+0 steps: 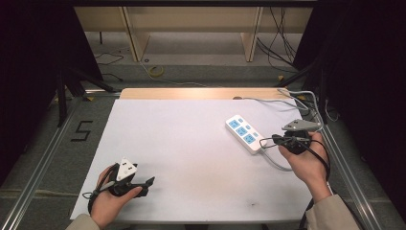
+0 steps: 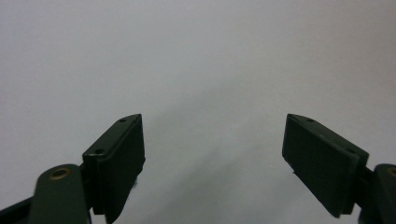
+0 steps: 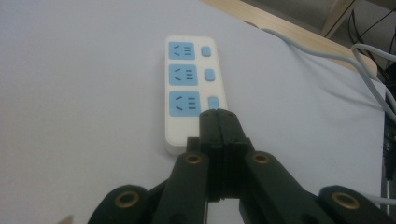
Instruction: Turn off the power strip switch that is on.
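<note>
Right gripper (image 3: 218,122), jaws pressed together, noses at the near switch (image 3: 213,102) of the power strip (image 1: 244,133), far right on the tabletop (image 1: 182,143); next, a gentle downward push. Left gripper (image 1: 149,182) waits, jaws apart.

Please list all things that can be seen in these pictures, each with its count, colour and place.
power strip: one, white with three blue sockets and three blue switches, right part of the table
cable of the power strip: one, grey, runs off the table's far right edge
table: one, white top with a wooden far edge, centre
mark shaped like a 5: one, black, floor left of the table
left gripper: one, black, jaws apart, over bare table at the near left
right gripper: one, black, jaws together, tips at the near end of the power strip
hands: two, near edge
</note>
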Available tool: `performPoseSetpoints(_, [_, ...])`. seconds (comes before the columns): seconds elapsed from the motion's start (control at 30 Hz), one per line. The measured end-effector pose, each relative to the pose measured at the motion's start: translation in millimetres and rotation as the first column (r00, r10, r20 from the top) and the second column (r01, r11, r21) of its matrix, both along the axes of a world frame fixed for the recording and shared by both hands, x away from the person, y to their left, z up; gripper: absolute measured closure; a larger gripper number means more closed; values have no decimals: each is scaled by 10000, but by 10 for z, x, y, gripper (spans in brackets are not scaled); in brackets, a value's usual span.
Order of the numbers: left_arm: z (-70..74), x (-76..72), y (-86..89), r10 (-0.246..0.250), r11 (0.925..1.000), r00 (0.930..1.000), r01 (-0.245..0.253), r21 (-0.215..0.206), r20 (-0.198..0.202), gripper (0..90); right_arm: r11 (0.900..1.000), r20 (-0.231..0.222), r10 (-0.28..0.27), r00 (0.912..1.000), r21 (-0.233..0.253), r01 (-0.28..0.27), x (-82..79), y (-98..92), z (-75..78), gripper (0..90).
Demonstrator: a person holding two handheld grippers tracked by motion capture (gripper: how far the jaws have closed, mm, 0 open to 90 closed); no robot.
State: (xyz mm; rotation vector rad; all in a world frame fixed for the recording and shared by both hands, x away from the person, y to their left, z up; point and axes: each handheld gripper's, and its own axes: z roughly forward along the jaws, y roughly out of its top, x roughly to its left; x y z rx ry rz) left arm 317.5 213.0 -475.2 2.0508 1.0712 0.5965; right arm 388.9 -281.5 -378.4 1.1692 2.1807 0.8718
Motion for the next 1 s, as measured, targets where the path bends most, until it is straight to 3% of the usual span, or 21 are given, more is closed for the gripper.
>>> performPoseSetpoints(1.0, [-1, -4, -10, -50, 9999, 10000, 50, 90, 49, 210, 9988, -895, 337, 9954, -335, -369, 309, 68, 71, 900])
